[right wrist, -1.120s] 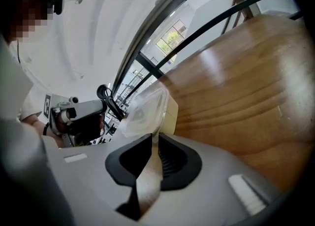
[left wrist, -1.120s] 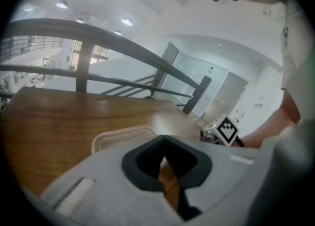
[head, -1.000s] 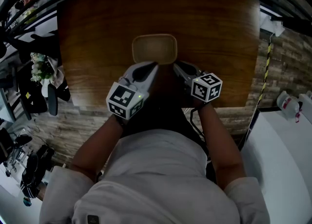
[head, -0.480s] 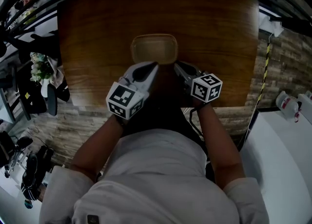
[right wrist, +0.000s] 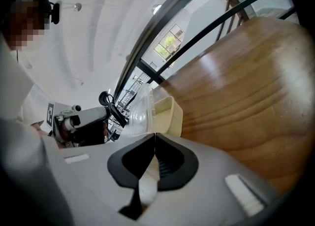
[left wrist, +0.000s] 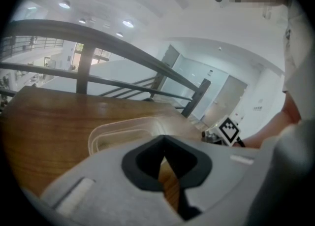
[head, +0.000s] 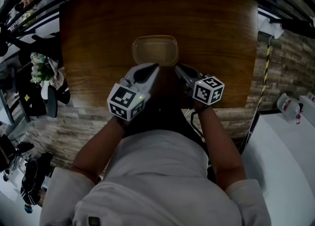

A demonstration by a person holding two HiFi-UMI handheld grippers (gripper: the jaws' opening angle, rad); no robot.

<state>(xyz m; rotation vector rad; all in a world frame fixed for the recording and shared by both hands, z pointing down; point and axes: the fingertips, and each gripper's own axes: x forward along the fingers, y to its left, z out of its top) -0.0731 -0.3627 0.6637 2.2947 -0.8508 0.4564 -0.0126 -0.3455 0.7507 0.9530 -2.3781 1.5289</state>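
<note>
Container (head: pixel 154 50) of pale plastic sits on the wooden table (head: pixel 98 28) straight ahead of both grippers, its long axis running across the person from left to right. The right gripper (right wrist: pixel 155 135) meets the near right corner, jaws closed on the edge of the clear lid (right wrist: pixel 137 114), which stands tilted up off the container. The left gripper (left wrist: pixel 163 137) is at the near long rim, its jaw tips together with nothing seen between them; whether it touches the rim is hidden. Both grippers sit about equally close.

The lid (right wrist: pixel 138 115) is clear glossy plastic, the table (right wrist: pixel 246 87) smooth polished wood.
</note>
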